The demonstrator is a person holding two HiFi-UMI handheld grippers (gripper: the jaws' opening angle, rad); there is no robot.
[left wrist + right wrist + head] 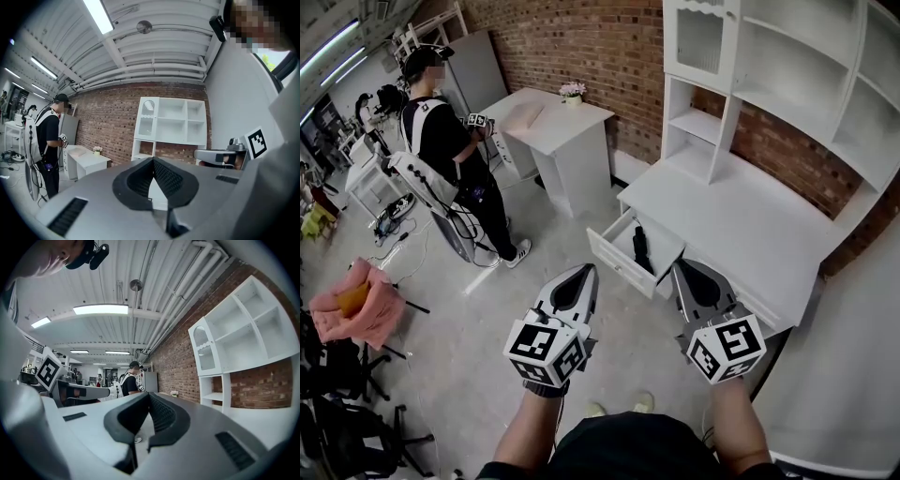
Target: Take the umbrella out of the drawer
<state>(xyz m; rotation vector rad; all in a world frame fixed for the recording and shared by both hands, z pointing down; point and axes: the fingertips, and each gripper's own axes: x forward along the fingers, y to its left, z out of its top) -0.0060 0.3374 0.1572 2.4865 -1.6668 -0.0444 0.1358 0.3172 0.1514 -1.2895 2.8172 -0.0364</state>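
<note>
We hold both grippers out level in front of us, side by side above the floor. The left gripper has its jaws pressed together at the tips, with nothing between them. The right gripper is closed the same way and is also empty.

The umbrella, black and folded, lies inside the drawer. The drawer stands pulled out from under the white surface. From the head view the umbrella sits beyond the gripper tips, in the gap between the two. It is nearer the right gripper than the left, and apart from both. Neither gripper touches the drawer.

Along its own closed jaws, the left gripper looks towards the white shelf unit against the brick wall. The right gripper points along the same wall; neither gripper view shows the umbrella.

Further off, another person stands beside a second white surface that carries a small flower pot. A pink cloth is draped at the far left.
</note>
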